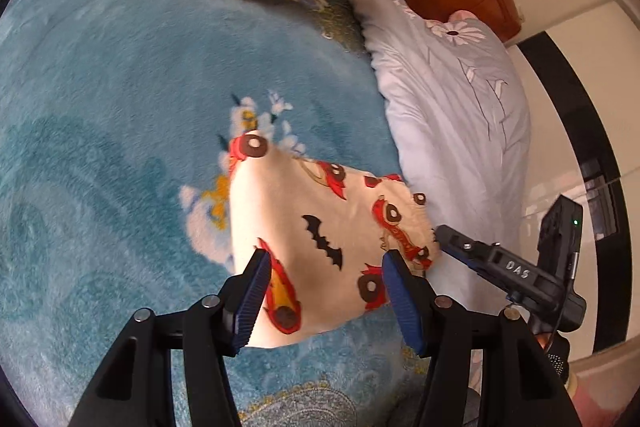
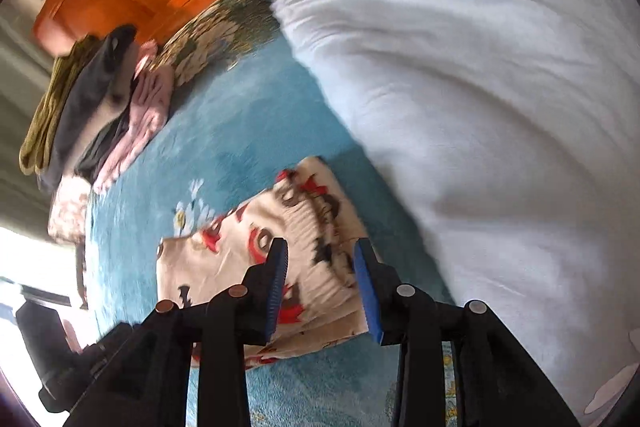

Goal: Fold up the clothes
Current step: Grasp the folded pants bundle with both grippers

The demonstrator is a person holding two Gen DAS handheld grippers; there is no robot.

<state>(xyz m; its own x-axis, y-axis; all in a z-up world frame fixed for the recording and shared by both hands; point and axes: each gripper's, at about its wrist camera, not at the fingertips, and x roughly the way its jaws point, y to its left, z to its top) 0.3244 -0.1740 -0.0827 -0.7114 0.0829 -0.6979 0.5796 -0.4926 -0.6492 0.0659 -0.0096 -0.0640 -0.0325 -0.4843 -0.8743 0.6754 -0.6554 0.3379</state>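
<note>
Both claws (image 1: pixel 324 263) (image 2: pixel 322 255) agape over garment (image 1: pixel 320 227)

Looking down close along each gripper's fingers; sharing the folded cream garment (image 1: pixel 320 235) (image 2: pixel 264 267) toward 6 o'clock.

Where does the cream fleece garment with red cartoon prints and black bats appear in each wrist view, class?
Left wrist: the cream fleece garment lies low in the centre, on the teal plush blanket, between the left claw's fingers.
Right wrist: it lies low, left of centre, behind the right claw's fingers.
Shared landmark: the pale grey duvet beside it.
</note>
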